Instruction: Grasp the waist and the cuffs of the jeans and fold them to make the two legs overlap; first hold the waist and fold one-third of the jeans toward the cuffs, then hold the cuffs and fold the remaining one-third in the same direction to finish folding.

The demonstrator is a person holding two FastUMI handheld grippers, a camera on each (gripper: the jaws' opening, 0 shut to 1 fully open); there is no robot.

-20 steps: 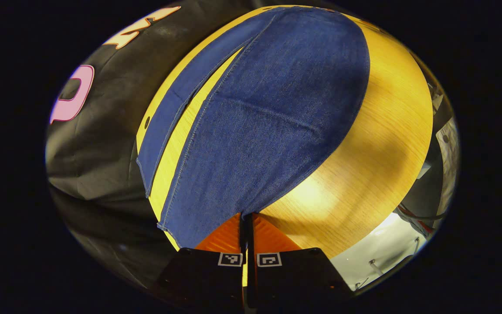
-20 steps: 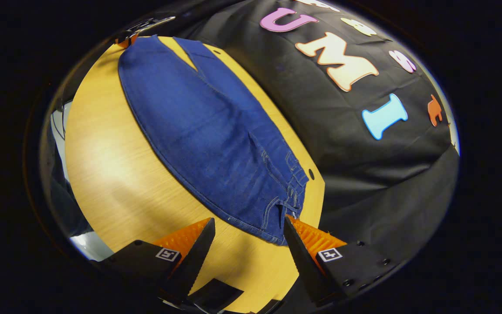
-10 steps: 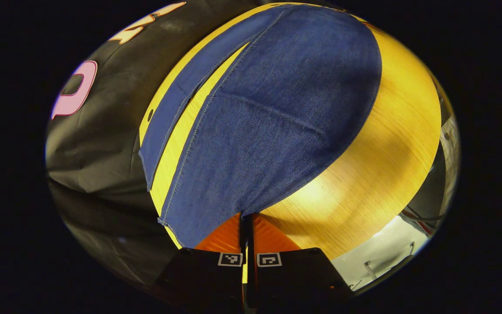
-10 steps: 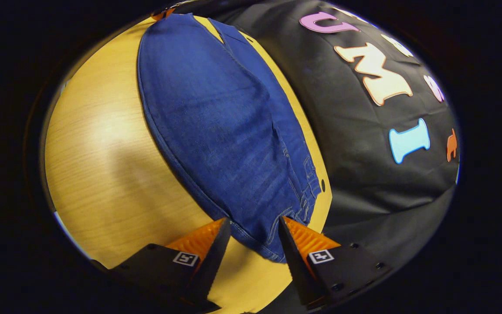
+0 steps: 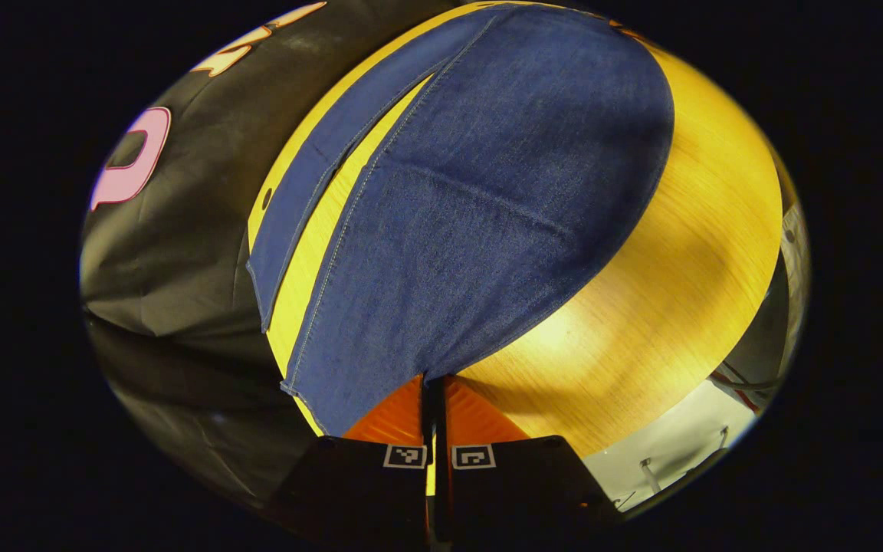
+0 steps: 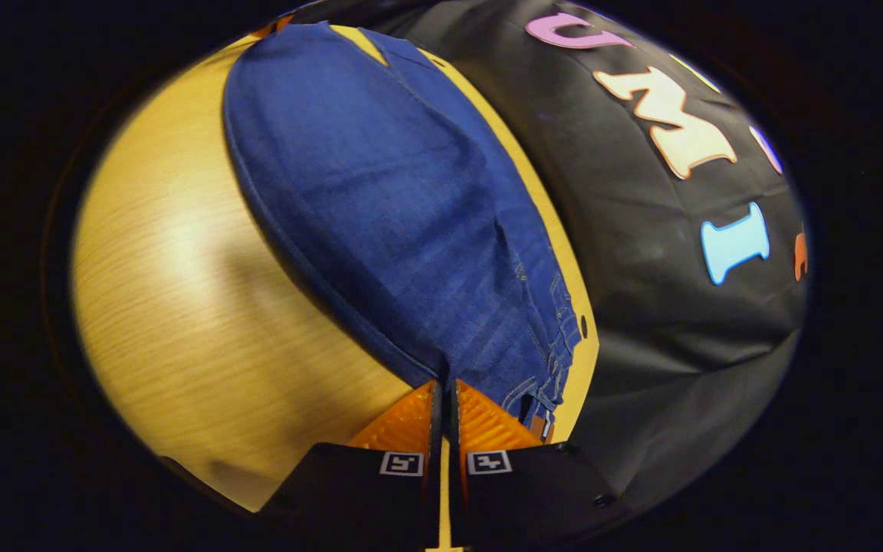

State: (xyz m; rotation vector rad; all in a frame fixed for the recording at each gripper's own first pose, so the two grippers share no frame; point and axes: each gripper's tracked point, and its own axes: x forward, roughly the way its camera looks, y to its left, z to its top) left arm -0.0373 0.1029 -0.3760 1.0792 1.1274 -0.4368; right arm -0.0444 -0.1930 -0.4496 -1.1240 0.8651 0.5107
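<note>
Currently both grippers clamped on jeans (image 5: 480,199): left gripper (image 5: 434,383) pinches the cuff edge, right gripper (image 6: 444,387) pinches the waist edge. Jeans flat on table (image 5: 679,253).

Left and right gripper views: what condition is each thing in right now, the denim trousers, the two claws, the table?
Blue denim jeans: spread flat, legs apart, not folded yet.
Left claw: shut on the jeans at a cuff edge.
Right claw: shut on the jeans at the waist end.
Yellow wooden table: bears the jeans, lit patch on its bare side.
</note>
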